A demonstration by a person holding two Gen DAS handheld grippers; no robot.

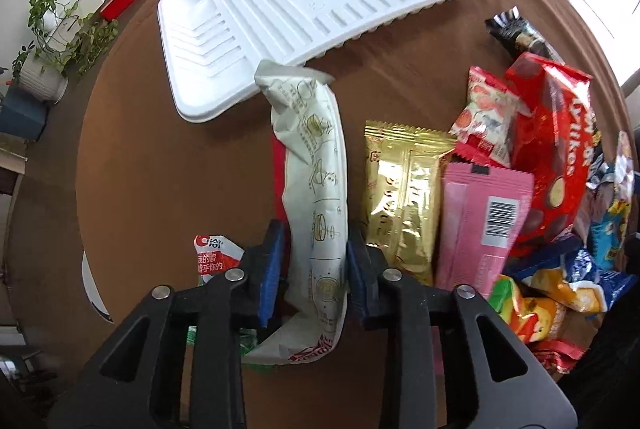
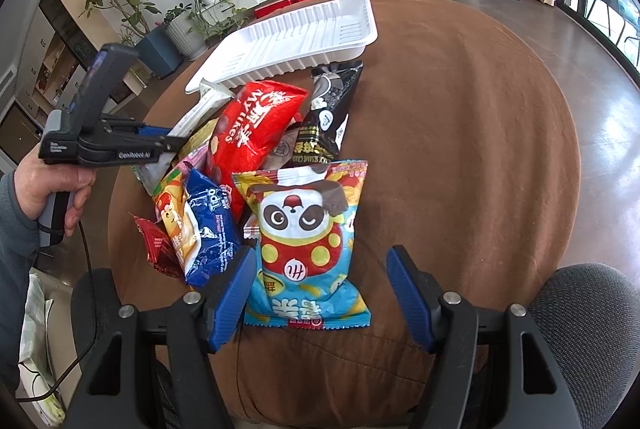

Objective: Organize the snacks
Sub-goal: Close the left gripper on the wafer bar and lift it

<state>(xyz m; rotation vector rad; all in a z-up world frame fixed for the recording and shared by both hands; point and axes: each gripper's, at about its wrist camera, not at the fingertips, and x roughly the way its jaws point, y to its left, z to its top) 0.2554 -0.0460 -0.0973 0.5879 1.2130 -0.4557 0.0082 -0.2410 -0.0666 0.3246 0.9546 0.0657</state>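
Our left gripper [image 1: 314,269] has the white packet [image 1: 316,165] between its blue pads [image 1: 270,269]; whether they press on it we cannot tell. Our right gripper [image 2: 322,293] hangs spread over the panda bag's [image 2: 306,241] near end, touching nothing. Beyond lie the gold packet [image 1: 400,189], pink packet [image 1: 480,221] and red bag [image 1: 552,149] on the brown counter [image 2: 460,149]. Farthest, the white tray [image 1: 304,1] sits empty, the white packet's tip just at its rim.

Bare tablecloth [image 2: 460,149] right of snack pile [image 2: 256,157]
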